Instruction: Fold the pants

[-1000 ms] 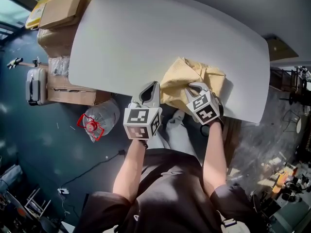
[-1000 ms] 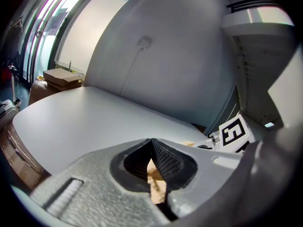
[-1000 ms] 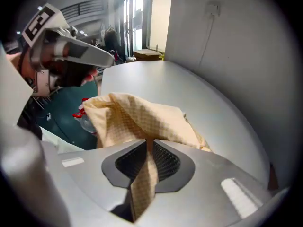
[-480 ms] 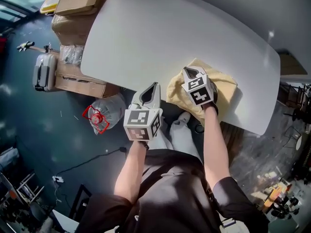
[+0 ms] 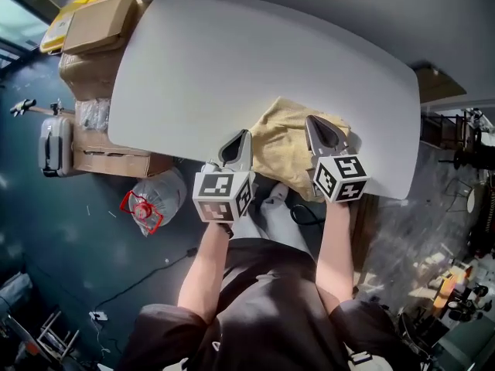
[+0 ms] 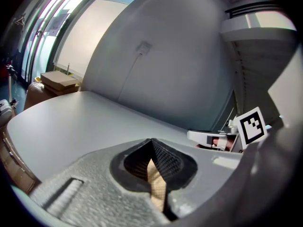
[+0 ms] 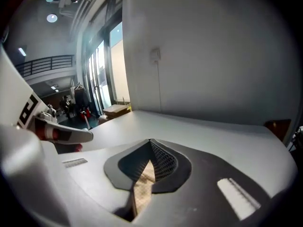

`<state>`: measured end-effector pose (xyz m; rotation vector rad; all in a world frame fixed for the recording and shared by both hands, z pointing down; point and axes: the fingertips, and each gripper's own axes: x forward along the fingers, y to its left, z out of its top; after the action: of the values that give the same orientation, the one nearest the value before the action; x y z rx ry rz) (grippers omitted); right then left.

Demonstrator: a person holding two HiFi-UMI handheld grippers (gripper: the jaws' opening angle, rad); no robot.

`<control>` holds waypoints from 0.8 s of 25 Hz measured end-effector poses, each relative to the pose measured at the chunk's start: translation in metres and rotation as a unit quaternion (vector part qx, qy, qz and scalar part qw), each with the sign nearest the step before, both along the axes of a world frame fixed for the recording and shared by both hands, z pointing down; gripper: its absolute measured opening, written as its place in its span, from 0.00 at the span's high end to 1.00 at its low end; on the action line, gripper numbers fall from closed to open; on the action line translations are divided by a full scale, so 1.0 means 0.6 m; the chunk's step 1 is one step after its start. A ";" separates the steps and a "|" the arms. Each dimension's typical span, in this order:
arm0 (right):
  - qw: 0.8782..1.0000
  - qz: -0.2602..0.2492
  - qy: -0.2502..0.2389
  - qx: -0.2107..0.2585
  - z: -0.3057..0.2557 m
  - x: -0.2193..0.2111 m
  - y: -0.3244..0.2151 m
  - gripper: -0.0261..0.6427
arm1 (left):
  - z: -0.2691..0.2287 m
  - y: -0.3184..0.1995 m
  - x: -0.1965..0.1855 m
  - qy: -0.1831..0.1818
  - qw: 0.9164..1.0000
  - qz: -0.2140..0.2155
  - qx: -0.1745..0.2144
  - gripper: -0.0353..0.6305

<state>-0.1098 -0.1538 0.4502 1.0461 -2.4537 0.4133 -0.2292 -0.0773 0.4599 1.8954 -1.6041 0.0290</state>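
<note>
Tan pants point(image 5: 285, 136) bunch at the bench point(image 5: 232, 60) edge, legs indistinguishable; my left gripper point(image 5: 239, 139) and right gripper point(image 5: 315, 124) jaws each pinch cloth.

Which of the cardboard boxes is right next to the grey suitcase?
The low cardboard box at the table's near edge; the suitcase stands beside it, while the other boxes are stacked farther away.

so the pants point(image 5: 288, 145) sit at the table's point(image 5: 232, 60) near edge, left gripper point(image 5: 240, 136) on their left, right gripper point(image 5: 313, 122) on their right, boxes point(image 5: 93, 29) off the table's left.
</note>
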 end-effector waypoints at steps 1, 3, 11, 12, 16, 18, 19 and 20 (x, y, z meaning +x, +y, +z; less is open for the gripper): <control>1.000 0.010 -0.007 0.017 -0.025 0.011 0.000 0.96 | -0.013 -0.011 0.014 0.002 1.000 0.012 0.011 0.94; 0.998 0.029 -0.017 0.055 -0.078 0.035 0.001 0.96 | -0.046 -0.033 0.042 0.002 0.999 0.034 0.035 0.94; 0.975 0.097 -0.066 0.188 -0.280 0.148 0.014 0.96 | -0.225 -0.085 0.146 -0.025 0.982 0.106 0.153 0.94; 0.971 0.106 -0.074 0.200 -0.300 0.162 0.017 0.96 | -0.249 -0.086 0.155 -0.030 0.979 0.112 0.169 0.94; 0.961 0.120 -0.110 0.223 -0.353 0.198 0.033 0.96 | -0.340 -0.081 0.182 -0.058 0.966 0.118 0.225 0.94; 0.957 0.121 -0.127 0.233 -0.372 0.210 0.037 0.96 | -0.372 -0.079 0.196 -0.077 0.959 0.119 0.246 0.94; 0.955 0.120 -0.130 0.237 -0.380 0.213 0.037 0.96 | -0.383 -0.079 0.202 -0.085 0.956 0.120 0.253 0.94; 0.954 0.119 -0.133 0.241 -0.387 0.216 0.035 0.96 | -0.391 -0.079 0.207 -0.089 0.954 0.120 0.259 0.94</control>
<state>0.0198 -0.1326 0.2183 1.5870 -2.7527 0.0165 -0.1049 -0.1247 0.2251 2.5500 -1.5939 -0.1330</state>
